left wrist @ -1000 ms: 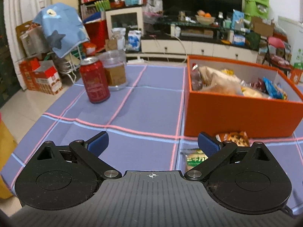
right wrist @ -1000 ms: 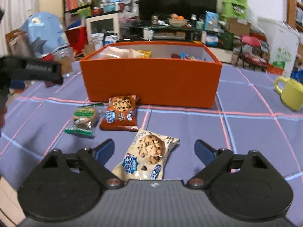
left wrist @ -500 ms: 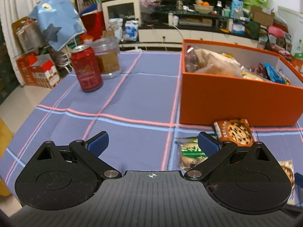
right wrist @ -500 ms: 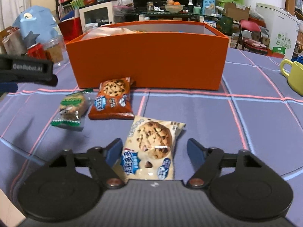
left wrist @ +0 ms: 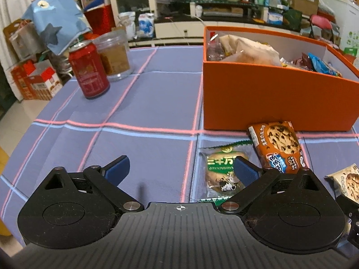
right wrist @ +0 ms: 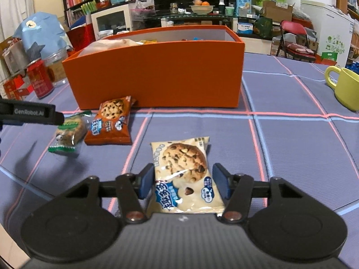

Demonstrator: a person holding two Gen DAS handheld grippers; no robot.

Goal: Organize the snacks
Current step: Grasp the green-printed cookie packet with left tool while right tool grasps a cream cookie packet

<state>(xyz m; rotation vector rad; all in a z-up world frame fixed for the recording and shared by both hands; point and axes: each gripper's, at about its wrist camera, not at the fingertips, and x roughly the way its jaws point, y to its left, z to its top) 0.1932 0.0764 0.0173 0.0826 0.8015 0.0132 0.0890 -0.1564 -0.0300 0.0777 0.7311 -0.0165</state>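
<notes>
Two sets of fingers: right gripper closing around white cookie packet, maybe touching; left gripper spread wide, empty.

Open tabletop lies left of the orange box; a red can and clear jar crowd the far left corner; a yellow mug flanks the right edge; two snack packets lie against the box's near wall.
</notes>
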